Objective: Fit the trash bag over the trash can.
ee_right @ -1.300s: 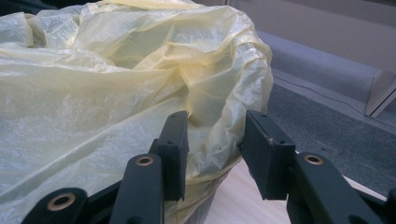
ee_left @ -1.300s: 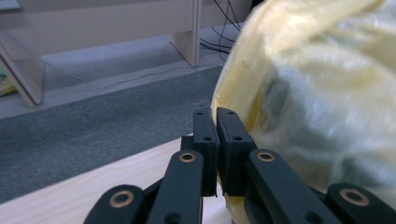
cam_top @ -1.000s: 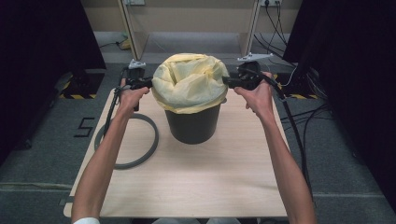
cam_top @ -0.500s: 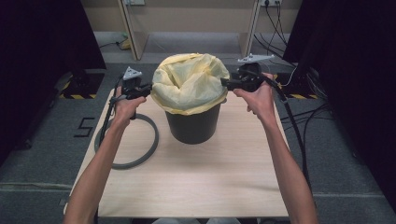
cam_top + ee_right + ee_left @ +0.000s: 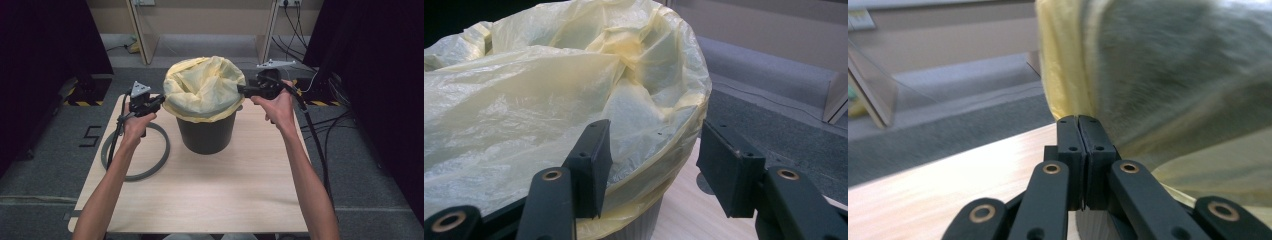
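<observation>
Right gripper point(image 5: 243, 90) jaws just opened, spread astride the bag point(image 5: 202, 90) rim. Left gripper point(image 5: 159, 100) jaws pressed together, empty, just beside the bin point(image 5: 205, 135); ring point(image 5: 135, 151) under that hand.

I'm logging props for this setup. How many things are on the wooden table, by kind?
Dark plastic bin: 1
Yellow plastic bin liner: 1
Grey plastic ring: 1
Total: 3
</observation>
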A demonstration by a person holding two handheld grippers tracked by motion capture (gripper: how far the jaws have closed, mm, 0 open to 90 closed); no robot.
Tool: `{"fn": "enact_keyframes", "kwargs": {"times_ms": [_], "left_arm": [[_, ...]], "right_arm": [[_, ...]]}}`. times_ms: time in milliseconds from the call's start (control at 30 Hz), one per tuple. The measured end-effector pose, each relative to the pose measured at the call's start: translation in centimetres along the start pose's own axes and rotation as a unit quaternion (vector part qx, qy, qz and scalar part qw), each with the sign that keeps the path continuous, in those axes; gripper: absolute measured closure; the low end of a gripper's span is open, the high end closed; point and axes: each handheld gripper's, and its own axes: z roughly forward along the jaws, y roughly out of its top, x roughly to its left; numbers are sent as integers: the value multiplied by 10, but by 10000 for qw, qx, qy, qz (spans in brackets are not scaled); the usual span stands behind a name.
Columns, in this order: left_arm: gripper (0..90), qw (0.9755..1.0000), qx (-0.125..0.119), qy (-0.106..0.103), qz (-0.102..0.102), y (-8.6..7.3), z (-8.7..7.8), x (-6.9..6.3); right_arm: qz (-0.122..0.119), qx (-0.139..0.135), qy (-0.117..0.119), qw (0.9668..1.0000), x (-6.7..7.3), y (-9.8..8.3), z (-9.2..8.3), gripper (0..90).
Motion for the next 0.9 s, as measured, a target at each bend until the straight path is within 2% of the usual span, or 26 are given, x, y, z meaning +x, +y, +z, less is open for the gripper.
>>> {"fn": "enact_keyframes", "kwargs": {"times_ms": [133, 200, 300, 500, 600, 733, 800, 833, 900], "left_arm": [[884, 9998, 170, 50, 9, -3, 6, 0], [886, 9997, 225, 25, -11, -5, 10, 0], [890, 9995, 292, -15, 73, -6, 12, -2], [891, 9989, 455, -111, 59, -12, 17, 1], [892, 9980, 531, -42, 347, -15, 19, -7], [893, 9969, 664, -53, 424, -22, 27, -13], [893, 9956, 794, -13, 503, -27, 32, -14], [893, 9953, 838, -27, 481, -29, 34, -14], [892, 9964, 774, -152, 304, -33, 33, -12]], "right_arm": [[30, -3, 0, 10000, -1, 0, 1, 473], [41, -5, 7, 10000, -1, 0, 2, 478], [45, -7, 9, 10000, -1, 0, 3, 481], [54, -1, 16, 10000, -2, 0, 3, 481], [51, -2, 17, 10000, -2, 0, 3, 482], [80, -11, 6, 10000, -3, 0, 3, 483], [62, -13, 12, 10000, -3, 0, 2, 481], [52, -19, 20, 10000, -3, 0, 1, 476], [61, -59, 79, 9999, -2, -1, -4, 460]]}}
